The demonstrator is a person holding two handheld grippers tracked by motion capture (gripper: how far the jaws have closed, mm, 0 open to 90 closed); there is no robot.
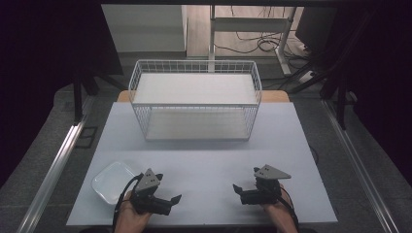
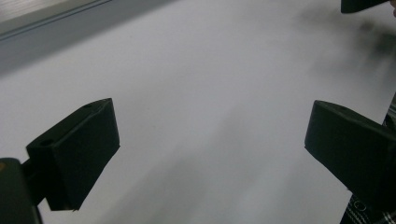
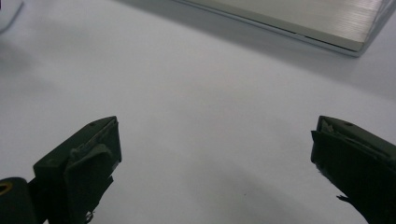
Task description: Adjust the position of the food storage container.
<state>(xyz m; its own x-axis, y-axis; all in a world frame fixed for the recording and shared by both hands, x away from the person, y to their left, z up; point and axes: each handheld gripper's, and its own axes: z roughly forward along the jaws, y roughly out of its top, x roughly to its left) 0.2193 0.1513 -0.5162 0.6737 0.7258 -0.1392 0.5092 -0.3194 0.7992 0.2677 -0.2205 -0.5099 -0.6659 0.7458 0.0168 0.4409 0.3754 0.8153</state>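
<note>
From above, the left gripper [image 1: 167, 200] and right gripper [image 1: 241, 192] rested at the table's [image 1: 204, 155] near edge, facing each other. A white dish [image 1: 112, 181] sat just left of the left gripper. Both gripper views showed jaws spread wide, holding nothing, over bare tabletop.

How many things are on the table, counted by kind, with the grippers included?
White dish: 1
White wire basket: 1
Grippers: 2, left gripper and right gripper, both open and empty
Total: 4
</note>
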